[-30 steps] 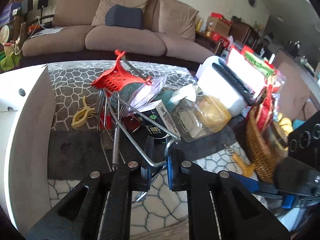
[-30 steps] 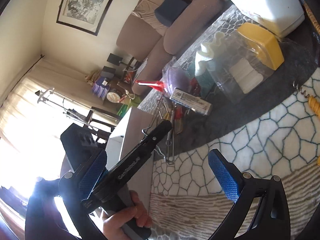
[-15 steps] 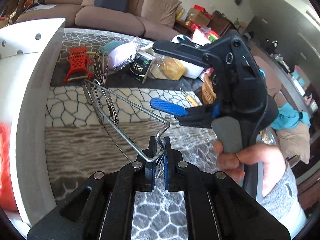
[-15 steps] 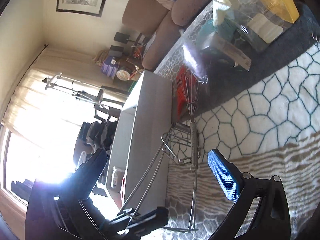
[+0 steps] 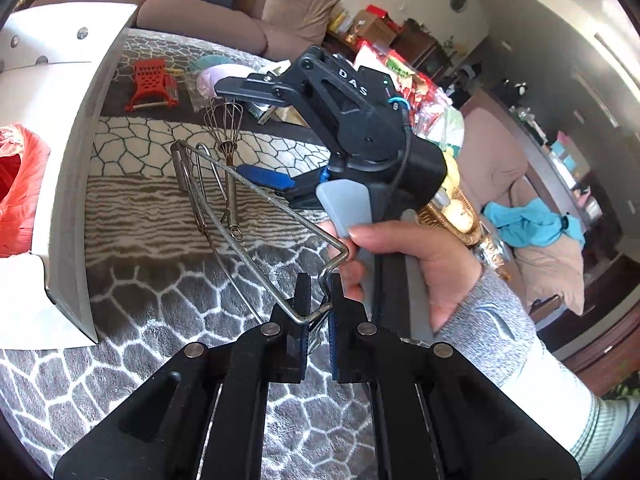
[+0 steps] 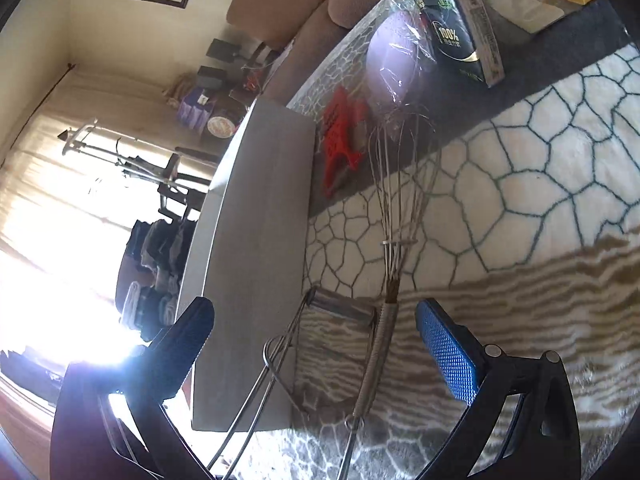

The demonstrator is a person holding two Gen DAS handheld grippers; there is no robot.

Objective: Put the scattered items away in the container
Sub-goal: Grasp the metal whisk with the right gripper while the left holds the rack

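Left wrist view: left gripper (image 5: 318, 312) is clenching a wire-frame utensil (image 5: 256, 200), carrying it beside the white container (image 5: 76, 184). Right gripper (image 6: 316, 344), fingers released, is nearing the whisk (image 6: 400, 216); next, lifting over the rim.

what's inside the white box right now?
Inside the white box, a red plastic bag shows at the left edge. The rest of the interior runs out of frame, so other contents can't be seen.

Far side of the white container (image 5: 76, 184) beyond the left edge; window area overexposed, wire tool's (image 6: 280, 360) handle below the frame.
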